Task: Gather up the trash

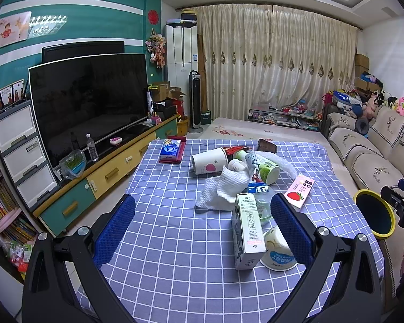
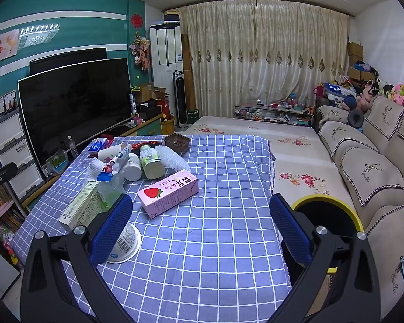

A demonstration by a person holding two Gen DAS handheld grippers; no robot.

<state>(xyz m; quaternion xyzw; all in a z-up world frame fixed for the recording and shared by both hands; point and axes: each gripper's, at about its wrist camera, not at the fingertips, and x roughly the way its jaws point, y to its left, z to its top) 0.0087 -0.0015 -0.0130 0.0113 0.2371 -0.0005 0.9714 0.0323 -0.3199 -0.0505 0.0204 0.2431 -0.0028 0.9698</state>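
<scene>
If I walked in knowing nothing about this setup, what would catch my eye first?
Probably the heap of trash in the middle of the blue checked tablecloth: a crumpled paper towel, a tipped paper cup and a tall tea carton. A pink strawberry milk carton lies flat nearer the sofa side. Beside the table's right edge sits a yellow-rimmed bin, with the open right gripper hovering over bare cloth.

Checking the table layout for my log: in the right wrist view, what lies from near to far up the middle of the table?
Upturned white cup → pink strawberry milk carton → green-and-white bottle lying on its side → brown plastic tray at the far edge.
</scene>
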